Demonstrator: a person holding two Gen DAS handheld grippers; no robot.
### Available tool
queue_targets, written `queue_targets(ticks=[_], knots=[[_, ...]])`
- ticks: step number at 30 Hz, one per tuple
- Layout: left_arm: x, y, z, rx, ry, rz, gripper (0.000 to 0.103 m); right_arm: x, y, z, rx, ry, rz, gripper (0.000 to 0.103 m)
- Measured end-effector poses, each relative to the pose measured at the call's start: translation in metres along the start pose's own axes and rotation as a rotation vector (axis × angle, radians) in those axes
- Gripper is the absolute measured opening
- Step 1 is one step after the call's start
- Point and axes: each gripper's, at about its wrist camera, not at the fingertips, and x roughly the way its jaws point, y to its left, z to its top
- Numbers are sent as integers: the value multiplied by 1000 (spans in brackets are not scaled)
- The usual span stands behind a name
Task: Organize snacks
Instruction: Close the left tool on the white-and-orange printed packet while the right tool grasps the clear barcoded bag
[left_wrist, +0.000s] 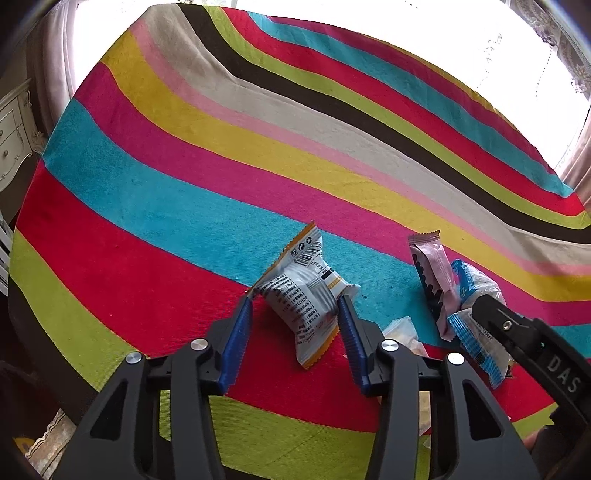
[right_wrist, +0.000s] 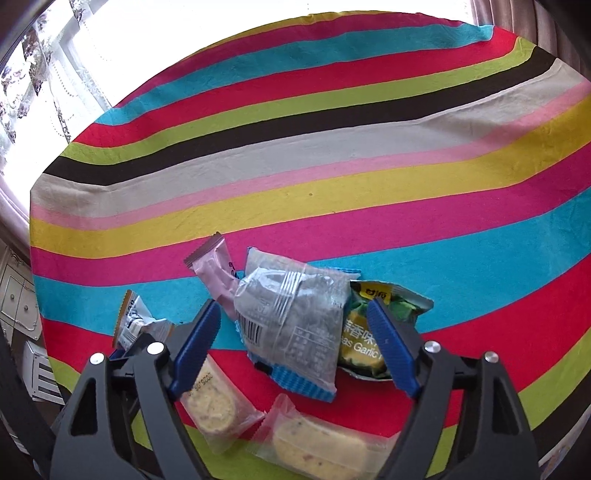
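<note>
A white-and-orange snack packet (left_wrist: 306, 295) lies crumpled on the striped cloth between the blue fingers of my left gripper (left_wrist: 295, 297), whose tips touch it on both sides. My right gripper (right_wrist: 291, 308) straddles a grey see-through packet with a blue edge (right_wrist: 291, 325); its pads stand apart from the packet. A pink packet (right_wrist: 212, 267) lies partly under the grey one on the left. On the right a green garlic-pea packet (right_wrist: 360, 349) lies partly under it. Two clear packets of yellow cake (right_wrist: 214, 406) (right_wrist: 317, 443) lie nearer to me.
The striped tablecloth (left_wrist: 258, 166) covers the round table, and its far half is bare. A white dresser (left_wrist: 14, 133) stands past the left edge. Bright curtained windows (right_wrist: 44, 74) are behind the table. The right gripper's black body (left_wrist: 546, 354) is close on the right in the left wrist view.
</note>
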Motion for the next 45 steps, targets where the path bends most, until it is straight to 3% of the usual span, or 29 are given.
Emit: queue_targets(ticks=[3, 5, 6, 9, 11, 17, 23, 25, 27, 29, 32, 36, 40, 42, 45], knots=[[1, 2, 1, -13, 0, -13, 44, 4, -2, 0, -9, -7, -15, 72], [1, 3, 2, -21, -1, -20, 43, 5, 1, -1, -26, -13, -23, 67], [1, 4, 2, -27, -3, -24, 42, 5, 3, -2, -47, -20, -20, 56], [0, 7, 3, -47, -14, -38, 39, 6, 7, -6, -77, -41, -32, 53], [-3, 8, 2, -54, -22, -48, 21, 5, 8, -6, -85, -52, -30, 52], [-3, 9, 1, -58, -20, -53, 21, 0, 2, -10, -74, -76, -13, 47], [-2, 15, 1, -82, -13, -105, 21, -17, -1, -11, -71, -134, 4, 47], [0, 15, 0, -80, -7, -121, 25, -26, -2, -13, -78, -157, 11, 47], [0, 15, -1, -85, -10, -113, 47, -32, -3, -14, -80, -170, 15, 47], [-2, 15, -2, -86, -19, -110, 49, -38, -4, -15, -77, -180, 22, 47], [-4, 15, -2, -94, -37, -104, 67, -47, -9, -18, -74, -192, 29, 47], [2, 14, 6, -132, -28, -93, 68, -59, -16, -23, -76, -202, 21, 47], [13, 1, 15, -117, 0, -52, 65, -66, -27, -31, -68, -196, 9, 47], [18, -8, 16, -72, 9, 4, 44, -69, -33, -35, -62, -190, 6, 47], [19, -12, 15, -33, -1, 43, 39, -76, -45, -41, -46, -184, 5, 47]])
